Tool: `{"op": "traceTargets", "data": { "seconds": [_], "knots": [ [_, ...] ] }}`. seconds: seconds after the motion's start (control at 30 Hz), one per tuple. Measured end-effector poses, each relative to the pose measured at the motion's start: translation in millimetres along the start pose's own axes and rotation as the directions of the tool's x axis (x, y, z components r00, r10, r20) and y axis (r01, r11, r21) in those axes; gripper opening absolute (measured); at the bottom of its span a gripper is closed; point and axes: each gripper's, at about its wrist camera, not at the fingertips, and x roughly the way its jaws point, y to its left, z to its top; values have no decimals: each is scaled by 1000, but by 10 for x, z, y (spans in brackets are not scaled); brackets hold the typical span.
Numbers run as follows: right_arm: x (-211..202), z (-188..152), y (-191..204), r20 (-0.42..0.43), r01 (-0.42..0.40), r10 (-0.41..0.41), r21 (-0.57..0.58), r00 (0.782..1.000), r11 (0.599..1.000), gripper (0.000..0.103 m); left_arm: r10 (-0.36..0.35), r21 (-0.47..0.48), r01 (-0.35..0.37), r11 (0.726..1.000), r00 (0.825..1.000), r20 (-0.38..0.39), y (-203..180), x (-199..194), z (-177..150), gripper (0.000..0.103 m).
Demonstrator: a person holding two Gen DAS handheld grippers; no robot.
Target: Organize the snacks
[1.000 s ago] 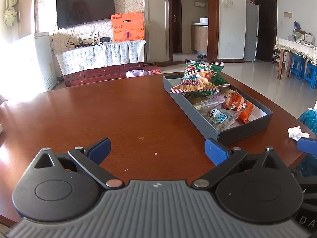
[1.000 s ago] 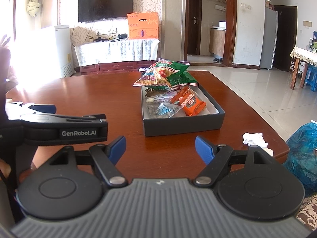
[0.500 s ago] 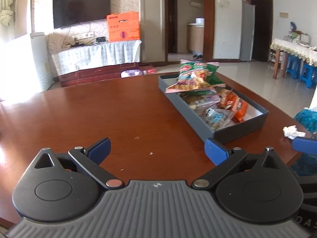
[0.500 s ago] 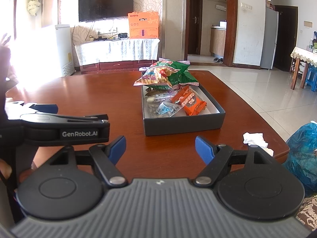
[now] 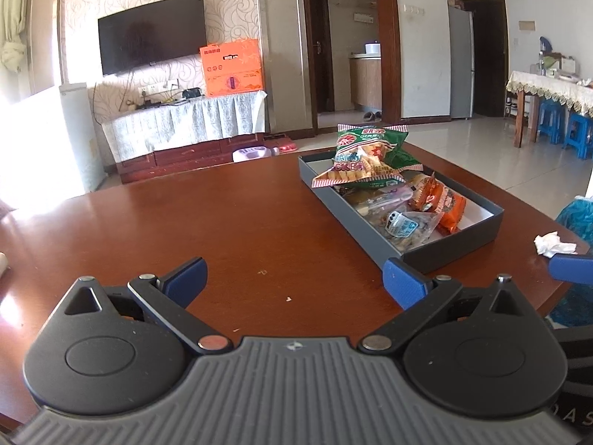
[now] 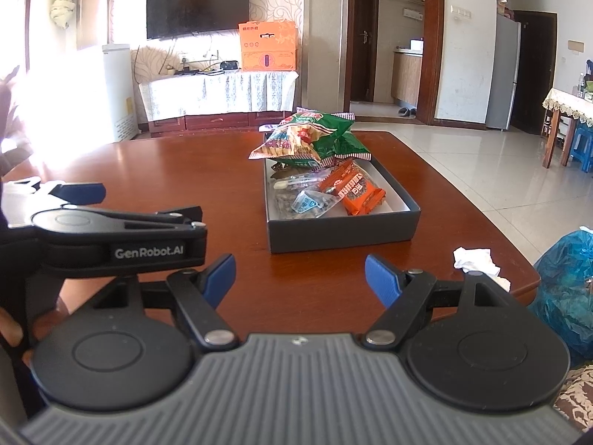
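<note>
Worktop (image 6: 185, 170): broad, polished red-brown wood with a rounded edge, glare washing out its left side. On it a shallow rectangular dark-grey box (image 6: 344, 230), matte card walls, white floor showing at the near right corner; it sits well ahead of both grippers, nothing between. Snacks fill the box: a puffy green crinkled cracker bag (image 6: 315, 141) with red-white striped seams rides on top at the far end, overhanging the rim; an orange foil packet (image 6: 355, 189) lies along the right side; a clear plastic pouch of nuts (image 6: 307, 204) with a blue-white label sits near the front; the wrappers beneath the green bag are mostly hidden. A crumpled white tissue (image 6: 476, 259) lies near the worktop's right edge, apart from the box. A blue-green plastic bag (image 6: 567, 282) is cut off beyond that edge. Left gripper (image 5: 294, 280): blue pads spread, empty, over bare wood with a few crumbs. Right gripper (image 6: 300, 280): spread wide, empty.
</note>
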Motion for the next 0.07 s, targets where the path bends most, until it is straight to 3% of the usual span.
{"op": "traceTargets", "data": {
  "seconds": [0.07],
  "knots": [
    [-2,2,0,-1,1,-1,-4,1000,1000,79,-7,-10,7,1000,1000,-16,21,15,0,102]
  ]
}}
